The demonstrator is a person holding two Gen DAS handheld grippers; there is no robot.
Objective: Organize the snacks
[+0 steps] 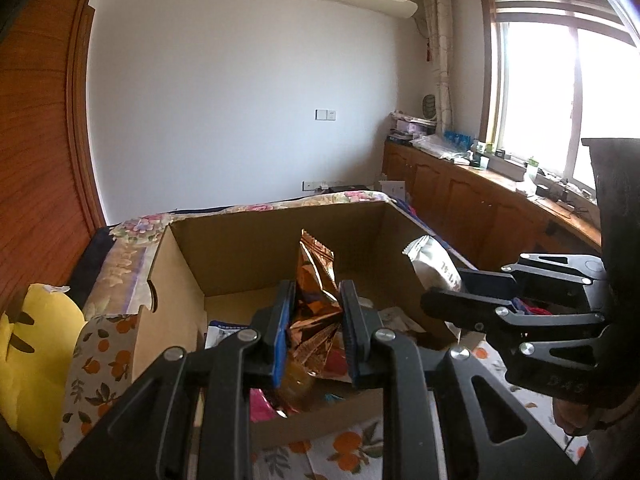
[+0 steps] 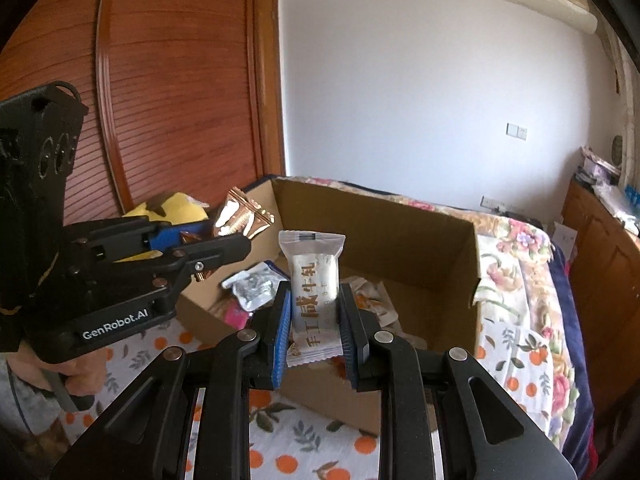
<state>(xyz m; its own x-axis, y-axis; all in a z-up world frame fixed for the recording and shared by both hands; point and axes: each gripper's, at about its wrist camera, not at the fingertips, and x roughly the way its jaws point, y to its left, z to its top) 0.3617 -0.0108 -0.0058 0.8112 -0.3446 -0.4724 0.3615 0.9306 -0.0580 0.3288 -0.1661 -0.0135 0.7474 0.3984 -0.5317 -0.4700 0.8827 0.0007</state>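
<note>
The left gripper (image 1: 316, 320) is clamped on a copper foil packet (image 1: 314, 280), its blue pads pressing the crumpled foil from both sides; the packet stands upright, its sealed top edge pointing up above the fingers. In the right wrist view the same packet (image 2: 244, 216) shows as a shiny foil corner sticking up out of the left gripper (image 2: 224, 248), held above the box's left wall.

The right gripper (image 2: 314, 320) is clamped on a white packet (image 2: 314, 288) with brown Chinese lettering, gripped by its lower half and standing upright, its clear sealed top above the fingers. In the left wrist view the white packet (image 1: 434, 264) sits at the tips of the right gripper (image 1: 452, 296), over the box's right wall.

Both packets are held over an open cardboard box (image 1: 248, 248), which rests on a bedspread (image 2: 288, 440) printed with oranges. Inside the box lie more snacks: a silver pouch (image 2: 254, 288) near the left wall, a pink wrapper (image 2: 236, 316) at the near left corner, and a blue-and-white pack (image 1: 226, 330) by the left wall.

A yellow plush (image 1: 36, 352) lies on the bed beyond the box's left side, apart from it
</note>
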